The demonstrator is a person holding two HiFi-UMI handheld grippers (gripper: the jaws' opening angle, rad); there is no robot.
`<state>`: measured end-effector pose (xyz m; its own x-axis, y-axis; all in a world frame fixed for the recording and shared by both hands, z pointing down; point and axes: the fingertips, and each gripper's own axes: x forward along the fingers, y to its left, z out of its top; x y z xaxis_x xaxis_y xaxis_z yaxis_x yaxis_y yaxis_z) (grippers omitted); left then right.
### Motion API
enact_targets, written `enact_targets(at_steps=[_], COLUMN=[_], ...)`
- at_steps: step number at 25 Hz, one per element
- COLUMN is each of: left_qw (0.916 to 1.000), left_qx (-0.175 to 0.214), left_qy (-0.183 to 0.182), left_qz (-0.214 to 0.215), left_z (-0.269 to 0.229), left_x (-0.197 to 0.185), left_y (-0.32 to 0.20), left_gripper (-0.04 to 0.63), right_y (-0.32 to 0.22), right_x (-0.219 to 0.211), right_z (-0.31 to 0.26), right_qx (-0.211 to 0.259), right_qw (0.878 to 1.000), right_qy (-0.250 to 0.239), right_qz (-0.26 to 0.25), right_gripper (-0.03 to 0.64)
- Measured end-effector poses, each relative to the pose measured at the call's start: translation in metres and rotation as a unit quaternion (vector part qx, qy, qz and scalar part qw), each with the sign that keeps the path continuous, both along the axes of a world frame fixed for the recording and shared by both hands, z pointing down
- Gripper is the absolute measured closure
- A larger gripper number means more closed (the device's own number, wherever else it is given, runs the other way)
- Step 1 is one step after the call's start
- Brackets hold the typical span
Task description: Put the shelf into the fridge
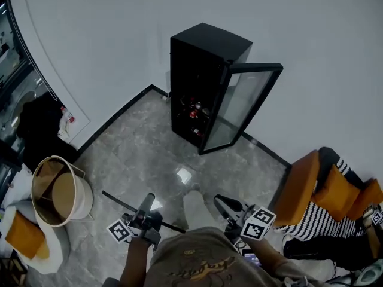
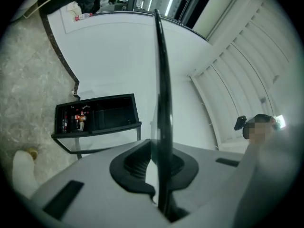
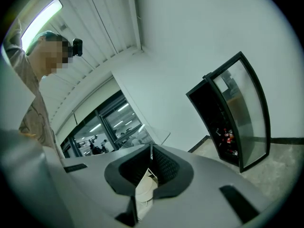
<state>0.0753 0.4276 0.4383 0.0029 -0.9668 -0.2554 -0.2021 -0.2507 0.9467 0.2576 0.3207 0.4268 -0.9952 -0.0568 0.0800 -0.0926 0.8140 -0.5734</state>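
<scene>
The black fridge (image 1: 197,82) stands against the white wall, its glass door (image 1: 239,106) swung open to the right, and bottles (image 1: 194,111) sit low inside. It also shows in the left gripper view (image 2: 95,115) and the right gripper view (image 3: 218,122). The shelf (image 1: 116,199) is a thin glass pane with a black edge strip, held low in front of the person. My left gripper (image 1: 146,207) is shut on that black edge (image 2: 161,80), seen edge-on. My right gripper (image 1: 226,207) is shut on the clear pane, whose corner (image 3: 163,137) pokes out past the jaws.
A round white basket (image 1: 57,190) stands at the left, with an orange cushion (image 1: 21,235) below it. An orange chair (image 1: 305,184) with striped fabric is at the right. A dark bag (image 1: 39,124) lies by the left wall. Grey marble floor (image 1: 143,154) stretches toward the fridge.
</scene>
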Motion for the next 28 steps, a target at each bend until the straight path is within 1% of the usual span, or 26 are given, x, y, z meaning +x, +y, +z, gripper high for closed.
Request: enact_targets(at_steps=[5, 9, 15, 22, 28], left_qw=[1.0000, 0.9998, 0.9997, 0.9996, 0.9995], left_qx=[-0.003, -0.007, -0.006, -0.004, -0.004], left_qy=[0.007, 0.000, 0.004, 0.003, 0.005], left_qz=[0.006, 0.016, 0.024, 0.028, 0.030], left_z=[0.005, 0.007, 0.006, 0.004, 0.009], left_x=[-0.007, -0.012, -0.028, -0.058, -0.085], left_y=[-0.015, -0.028, -0.052, -0.087, -0.134], left_gripper=[0.580, 0.580, 0.580, 0.580, 0.580], right_y=[-0.019, -0.033, -0.054, -0.089, -0.138], right_x=[-0.005, -0.012, -0.037, -0.076, -0.106], right_z=[0.016, 0.022, 0.025, 0.021, 0.021], right_qx=[-0.005, -0.008, -0.002, 0.003, 0.005], right_qw=[1.000, 1.000, 1.000, 1.000, 1.000], right_qy=[0.016, 0.019, 0.025, 0.020, 0.018], right_qz=[0.017, 0.022, 0.003, -0.015, -0.019], right_gripper=[0.588, 0.589, 0.588, 0.588, 0.588])
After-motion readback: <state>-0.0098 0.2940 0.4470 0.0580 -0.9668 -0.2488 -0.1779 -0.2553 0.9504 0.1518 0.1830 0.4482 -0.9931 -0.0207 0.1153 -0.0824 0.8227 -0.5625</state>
